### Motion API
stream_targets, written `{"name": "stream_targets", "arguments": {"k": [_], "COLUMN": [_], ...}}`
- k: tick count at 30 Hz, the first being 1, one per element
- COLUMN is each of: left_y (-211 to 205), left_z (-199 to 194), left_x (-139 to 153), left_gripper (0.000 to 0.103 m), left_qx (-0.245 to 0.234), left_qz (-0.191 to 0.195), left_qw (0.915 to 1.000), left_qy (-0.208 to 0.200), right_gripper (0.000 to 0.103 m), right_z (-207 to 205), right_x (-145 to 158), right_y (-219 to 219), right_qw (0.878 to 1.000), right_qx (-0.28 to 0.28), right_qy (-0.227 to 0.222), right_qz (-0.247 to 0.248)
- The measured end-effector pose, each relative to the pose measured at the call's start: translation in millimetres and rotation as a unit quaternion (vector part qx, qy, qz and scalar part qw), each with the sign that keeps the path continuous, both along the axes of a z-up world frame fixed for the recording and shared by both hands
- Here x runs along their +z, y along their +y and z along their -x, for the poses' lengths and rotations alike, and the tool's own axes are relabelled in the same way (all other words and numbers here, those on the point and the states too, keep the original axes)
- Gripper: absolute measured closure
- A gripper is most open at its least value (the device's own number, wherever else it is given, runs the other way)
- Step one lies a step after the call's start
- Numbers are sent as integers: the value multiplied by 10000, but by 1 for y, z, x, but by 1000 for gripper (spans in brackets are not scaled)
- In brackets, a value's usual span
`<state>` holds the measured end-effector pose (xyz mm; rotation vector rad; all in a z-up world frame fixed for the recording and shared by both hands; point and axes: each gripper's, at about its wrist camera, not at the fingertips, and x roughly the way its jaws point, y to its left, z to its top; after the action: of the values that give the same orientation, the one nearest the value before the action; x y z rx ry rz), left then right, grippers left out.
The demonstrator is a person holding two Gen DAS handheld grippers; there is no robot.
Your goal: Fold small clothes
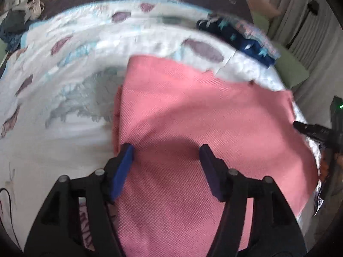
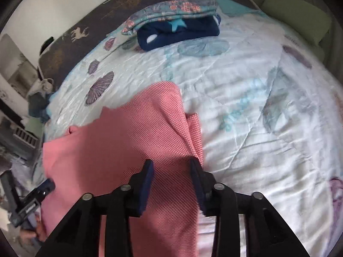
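Observation:
A pink knitted garment [image 1: 193, 128] lies spread on a white quilt [image 1: 64, 90] with leaf prints. My left gripper [image 1: 167, 150] is open, its jaws wide apart just above the pink cloth near its left folded edge. In the right wrist view the pink garment [image 2: 128, 141] lies with a folded ridge on its right side. My right gripper [image 2: 171, 165] is open over that right edge, holding nothing. The right gripper also shows at the right edge of the left wrist view [image 1: 310, 130], and the left gripper shows at the lower left of the right wrist view [image 2: 32, 201].
A stack of folded clothes, navy with stars under a floral teal piece [image 2: 178, 21], sits at the far side of the quilt [image 2: 257, 107]. It also shows in the left wrist view [image 1: 242, 36]. A green pillow [image 2: 298, 17] lies far right. A dark bundle [image 1: 12, 27] lies far left.

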<state>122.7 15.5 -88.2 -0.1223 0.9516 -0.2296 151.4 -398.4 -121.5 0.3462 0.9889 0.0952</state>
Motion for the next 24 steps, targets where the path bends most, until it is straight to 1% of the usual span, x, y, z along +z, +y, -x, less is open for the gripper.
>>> {"name": "stream_targets", "arguments": {"k": [2,3,5,6,8,10,11,12,13,14,15,17,19,20,23,24], "left_y": [-1,-2,-8,-14,-23,-23,-20,-13,-9,-6,-2,5,20,28,56,66], "left_z": [-3,-5,-11,-17,-33,-53,-62,-68,-63,-55,-47,-33,-14,-7,12,17], "left_x": [10,21,37,43,43,25,10,-6,-4,1,8,19,34,38,44,42], "left_gripper": [38,38,38,38,37,37,40,43,44,43,43,43,40,37,36,36], "left_qx": [-4,-98,-244,-340,-388,-290,-172,-66,-37,-30,-21,9,46,112,435,555], "left_qz": [69,289,485,488,262,-13,-125,-33,117,220,331,534,687,698,580,557], "left_qw": [9999,9995,9982,9977,9983,9995,9997,9993,9998,9997,9994,9985,9976,9975,9972,9967], "left_qy": [87,-16,-255,-336,-343,-120,136,358,175,47,111,140,-22,-79,-198,-185], "right_gripper": [67,66,66,66,65,65,63,62,62,62,62,62,62,62,60,59], "right_z": [3,4,1,-4,-15,-34,-44,-55,-62,-60,-54,-45,-28,-21,16,34], "right_x": [8,17,36,42,49,41,31,15,-2,-3,3,17,35,43,63,68], "right_y": [2,6,17,24,35,39,37,35,31,30,32,39,48,55,89,108], "right_qw": [9999,9998,9991,9984,9975,9979,9980,9977,9976,9979,9967,9943,9929,9921,9849,9800], "right_qx": [66,51,205,293,415,267,150,98,199,254,346,376,493,655,1218,1475], "right_qy": [-45,-83,-357,-467,-552,-407,-239,19,208,-17,-123,-140,-367,-456,-757,-853], "right_qz": [106,157,87,80,141,418,560,672,625,601,719,987,1017,964,970,1024]}}
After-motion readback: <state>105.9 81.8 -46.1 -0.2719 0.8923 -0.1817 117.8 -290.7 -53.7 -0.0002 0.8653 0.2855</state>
